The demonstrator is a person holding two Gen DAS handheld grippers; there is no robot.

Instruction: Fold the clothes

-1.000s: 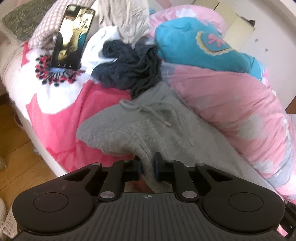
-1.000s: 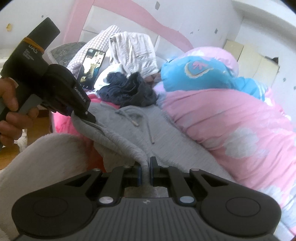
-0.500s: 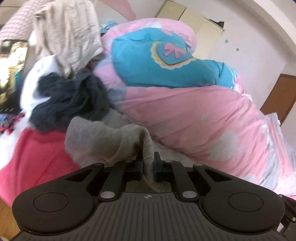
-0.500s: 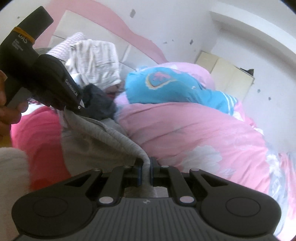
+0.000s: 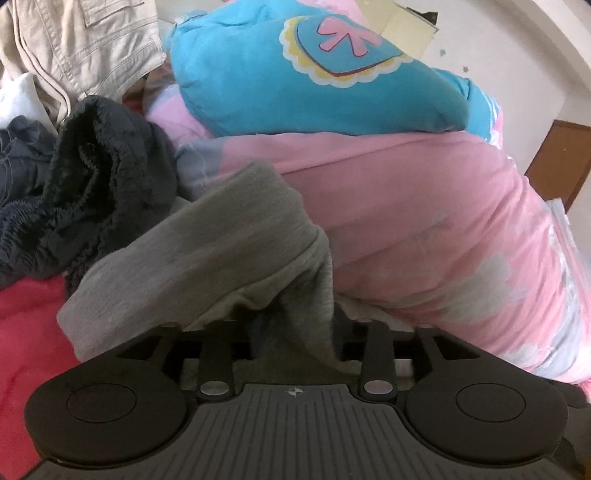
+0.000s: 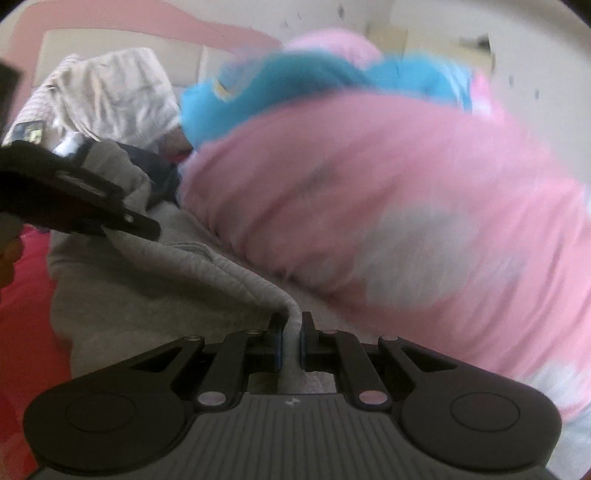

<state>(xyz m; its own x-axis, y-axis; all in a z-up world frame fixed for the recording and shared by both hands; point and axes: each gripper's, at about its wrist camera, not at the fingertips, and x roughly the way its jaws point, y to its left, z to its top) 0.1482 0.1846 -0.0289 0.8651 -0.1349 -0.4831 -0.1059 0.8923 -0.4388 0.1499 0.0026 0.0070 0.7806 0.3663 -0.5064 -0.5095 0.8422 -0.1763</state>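
Sweatpants (image 5: 207, 258), grey, lie bunched between the left gripper's (image 5: 295, 332) jaws, which have just been opening and no longer pinch them; dark clothes (image 5: 92, 184) at 10 o'clock. Right view: right gripper (image 6: 291, 339) jaws clamp the sweatpants' edge, pink duvet (image 6: 406, 203) at 2 o'clock.

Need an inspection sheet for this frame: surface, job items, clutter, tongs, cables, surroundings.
Surface: bed with red-pink floral cover; bulky pink duvet piled at the right.
Job's things: grey sweatpants folded over on the bed, one edge across the left tongs, another in the right tongs.
Clutter: dark knit garment, beige trousers, blue pillow, phone.
Tongs: left tongs have just been opening, grey cloth lies loose between the jaws; right tongs shut on the sweatpants.
Cables: nothing seen.
Surroundings: white wall, cream cabinet, brown door.
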